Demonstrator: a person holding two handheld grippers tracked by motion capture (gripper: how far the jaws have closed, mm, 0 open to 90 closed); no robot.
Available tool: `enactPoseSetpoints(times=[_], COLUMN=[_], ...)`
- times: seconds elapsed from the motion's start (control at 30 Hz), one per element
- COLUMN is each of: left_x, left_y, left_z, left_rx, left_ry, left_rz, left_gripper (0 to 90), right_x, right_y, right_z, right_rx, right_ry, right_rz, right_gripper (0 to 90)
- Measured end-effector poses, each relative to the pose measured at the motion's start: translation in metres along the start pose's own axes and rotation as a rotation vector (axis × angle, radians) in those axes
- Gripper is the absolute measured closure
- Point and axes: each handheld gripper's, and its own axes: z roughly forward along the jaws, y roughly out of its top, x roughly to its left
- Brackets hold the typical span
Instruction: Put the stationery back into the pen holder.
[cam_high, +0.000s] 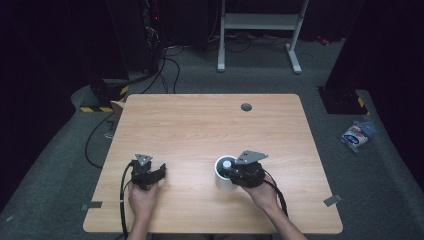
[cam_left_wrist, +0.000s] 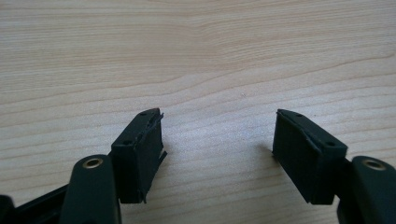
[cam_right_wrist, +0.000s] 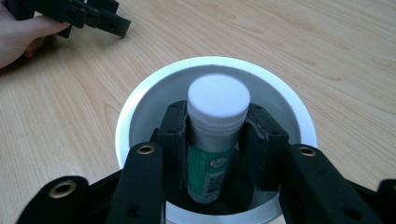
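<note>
Left gripper (cam_high: 161, 172): jaws spread, nothing between them, low over bare table (cam_left_wrist: 196, 56). Right gripper (cam_right_wrist: 217, 128): reaching into white cup (cam_right_wrist: 140, 93), pinching upright white-capped tube (cam_right_wrist: 217, 100); right gripper view adds the tube's green label, while high view places the cup right of centre.

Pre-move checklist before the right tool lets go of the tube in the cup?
1. Tube inside white cup: ok.
2. Right tool pads against tube sides: ok.
3. Tube bottom seated on cup floor: cannot tell.
4. Cup upright on table: ok.
5. Left tool open, nothing between its jaws: ok.
6. Left tool apart from cup: ok.
</note>
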Motion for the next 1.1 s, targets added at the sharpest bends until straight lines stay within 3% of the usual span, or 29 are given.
enactPoseSetpoints(times=[0.63,1.1], left_x=[0.000,0.000], left_y=[0.000,0.000], left_z=[0.000,0.000], left_rx=[0.000,-0.002], left_ry=[0.000,0.002], left_rz=[0.000,-0.001], left_gripper=[33.0,33.1], right_x=[0.001,0.002], right_y=[0.001,0.004], right_z=[-0.006,-0.017], right_rx=[-0.018,-0.069], right_ry=[-0.001,-0.007], right_rz=[-0.002,-0.008], right_gripper=[54.7,48.1])
